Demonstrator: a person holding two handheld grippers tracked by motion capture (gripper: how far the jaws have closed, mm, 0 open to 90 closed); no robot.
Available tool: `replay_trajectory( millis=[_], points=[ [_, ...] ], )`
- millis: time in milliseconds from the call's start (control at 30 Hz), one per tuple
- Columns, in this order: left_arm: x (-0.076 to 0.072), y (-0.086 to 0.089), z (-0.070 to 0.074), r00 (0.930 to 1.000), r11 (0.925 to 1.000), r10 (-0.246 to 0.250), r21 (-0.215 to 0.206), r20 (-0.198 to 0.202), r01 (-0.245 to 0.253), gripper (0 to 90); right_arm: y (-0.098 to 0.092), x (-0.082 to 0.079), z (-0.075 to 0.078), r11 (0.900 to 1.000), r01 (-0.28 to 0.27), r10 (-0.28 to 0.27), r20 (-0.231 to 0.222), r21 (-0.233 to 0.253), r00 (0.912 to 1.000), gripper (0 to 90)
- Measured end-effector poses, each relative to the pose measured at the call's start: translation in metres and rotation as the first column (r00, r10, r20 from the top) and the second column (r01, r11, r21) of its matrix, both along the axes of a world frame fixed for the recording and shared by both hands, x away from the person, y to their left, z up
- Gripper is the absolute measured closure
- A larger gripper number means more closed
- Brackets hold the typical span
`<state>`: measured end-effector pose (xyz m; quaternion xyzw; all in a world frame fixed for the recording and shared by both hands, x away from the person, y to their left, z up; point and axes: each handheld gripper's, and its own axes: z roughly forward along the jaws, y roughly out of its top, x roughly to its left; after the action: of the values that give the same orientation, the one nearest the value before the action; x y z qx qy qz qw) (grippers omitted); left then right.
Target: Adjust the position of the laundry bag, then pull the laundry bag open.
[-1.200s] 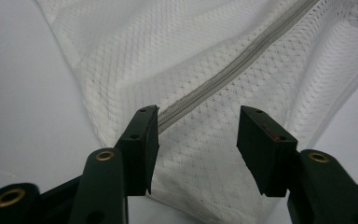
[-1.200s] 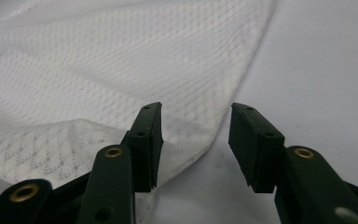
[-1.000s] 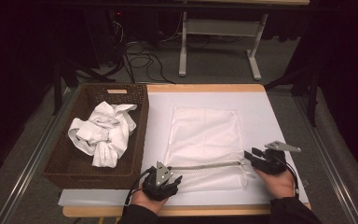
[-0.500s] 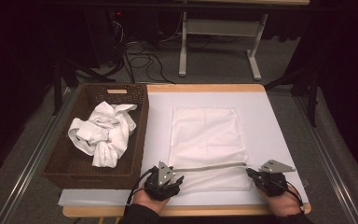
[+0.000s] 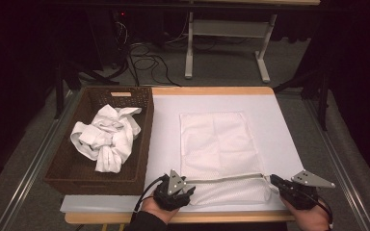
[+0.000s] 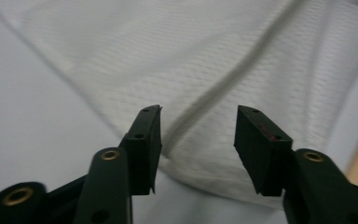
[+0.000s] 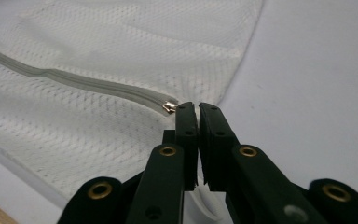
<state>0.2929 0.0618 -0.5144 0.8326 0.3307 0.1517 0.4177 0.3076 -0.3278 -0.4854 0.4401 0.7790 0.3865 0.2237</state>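
Mesh bag lies flat on the tabletop. The right claw is clamped at the zipper pull, clearest in its own view. The left claw gapes wide over the bag's corner.

Basket left of mesh bag

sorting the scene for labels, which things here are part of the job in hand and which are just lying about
In the job:
mesh laundry bag
its zipper
zipper pull
left hand-held gripper, open at the bag's corner
right hand-held gripper, shut at the pull

Lying about:
wicker basket
crumpled white clothes in it
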Motion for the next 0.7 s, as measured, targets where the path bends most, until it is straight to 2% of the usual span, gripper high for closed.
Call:
replay_trajectory(
  millis=[33,67,100,133,167,200,267,300,333,367,400,433,500,567,700],
  points=[
    [-0.003,-0.004,-0.002,0.9999,0.9994,-0.015,0.032,-0.001,0.015,59.2,-0.001,0.000,0.000,1.000,0.006,-0.006,-0.002,0.003,1.0000,89.4],
    [-0.005,-0.008,-0.005,0.9995,0.9960,-0.030,0.084,-0.001,0.030,66.7,-0.001,0.001,-0.001,1.000,0.004,-0.004,0.003,0.000,1.0000,90.0],
    [-0.006,-0.008,-0.007,0.9999,0.9942,-0.015,0.107,0.001,0.015,78.8,-0.001,0.000,0.000,1.000,0.012,-0.012,0.010,-0.004,0.9999,90.0],
    [-0.006,-0.008,-0.007,0.9999,0.9942,-0.015,0.107,0.001,0.015,85.0,-0.001,0.000,0.000,1.000,0.012,-0.012,0.010,-0.004,0.9999,90.0],
    [-0.005,-0.007,-0.006,1.0000,0.9940,0.005,0.109,-0.001,-0.004,85.0,-0.001,0.000,0.001,1.000,0.009,-0.009,0.021,-0.009,0.9997,90.0],
    [-0.004,-0.004,-0.006,0.9996,0.9926,0.027,0.118,0.004,-0.027,88.9,-0.001,0.000,0.002,1.000,0.012,-0.012,0.020,-0.002,0.9997,90.0],
    [-0.002,0.002,-0.005,0.9983,0.9918,0.058,0.113,0.008,-0.059,88.8,-0.002,0.000,0.002,1.000,0.015,-0.015,0.028,0.002,0.9995,90.0],
    [-0.001,0.006,-0.004,0.9971,0.9930,0.074,0.091,0.015,-0.075,88.8,-0.002,0.000,0.002,1.000,0.015,-0.015,0.028,0.002,0.9995,90.0],
    [0.000,0.014,0.002,0.9938,0.9944,0.105,0.010,0.036,-0.105,77.7,-0.003,0.002,0.001,1.000,0.014,-0.014,0.024,0.005,0.9996,90.0],
    [0.000,0.018,0.004,0.9915,0.9924,0.121,-0.026,0.047,-0.120,69.3,-0.002,0.003,0.000,1.000,0.016,-0.016,0.019,0.012,0.9997,90.0],
    [0.000,0.018,0.004,0.9915,0.9924,0.121,-0.026,0.047,-0.120,62.1,-0.002,0.003,0.000,1.000,0.016,-0.016,0.019,0.012,0.9997,90.0],
    [0.000,0.020,0.007,0.9882,0.9892,0.140,-0.053,0.063,-0.137,62.1,-0.002,0.004,0.000,1.000,0.018,-0.018,0.015,0.016,0.9997,90.0],
    [-0.001,0.026,0.012,0.9777,0.9795,0.183,-0.104,0.102,-0.173,48.4,-0.001,0.009,-0.002,1.000,0.025,-0.025,0.008,0.017,0.9997,90.0],
    [0.001,0.028,0.012,0.9727,0.9746,0.205,-0.115,0.109,-0.192,41.3,0.000,0.013,-0.004,0.999,0.028,-0.028,-0.001,0.018,0.9996,90.0],
    [0.004,0.028,0.011,0.9700,0.9728,0.217,-0.106,0.109,-0.206,34.1,-0.002,0.019,-0.008,0.999,0.035,-0.035,-0.019,0.013,0.9992,90.0]
  ],
)
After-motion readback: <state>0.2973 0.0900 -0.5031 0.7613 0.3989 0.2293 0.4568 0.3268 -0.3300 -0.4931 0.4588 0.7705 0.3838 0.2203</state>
